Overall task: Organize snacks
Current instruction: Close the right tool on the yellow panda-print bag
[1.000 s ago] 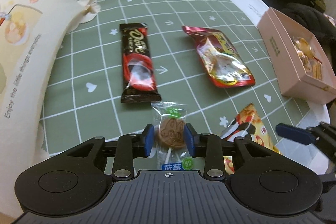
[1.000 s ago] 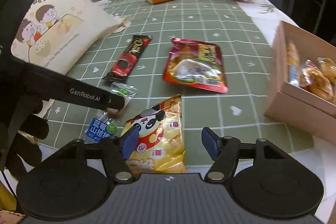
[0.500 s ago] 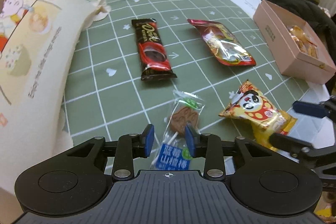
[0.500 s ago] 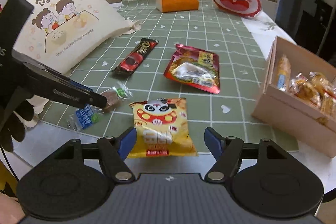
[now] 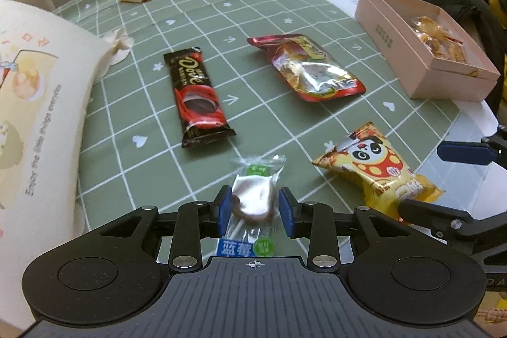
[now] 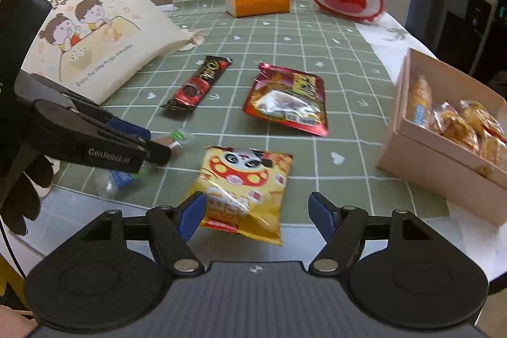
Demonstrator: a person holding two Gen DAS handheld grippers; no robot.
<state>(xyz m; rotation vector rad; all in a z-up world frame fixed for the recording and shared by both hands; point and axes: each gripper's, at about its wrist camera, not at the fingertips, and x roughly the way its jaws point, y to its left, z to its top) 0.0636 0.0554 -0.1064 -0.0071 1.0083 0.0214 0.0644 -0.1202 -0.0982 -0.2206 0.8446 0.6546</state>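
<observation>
From the left wrist, the left gripper has its blue pads on either side of a wrapped lollipop, grasping it near the table's front edge. The chocolate bar lies just beyond the lollipop, the red pouch further right, the pink box far right.

From the right wrist, the right gripper is released, jaws spread wide around the near end of the yellow panda bag without pressing it. The lollipop sits left of that bag, the pink box to its right.
</observation>
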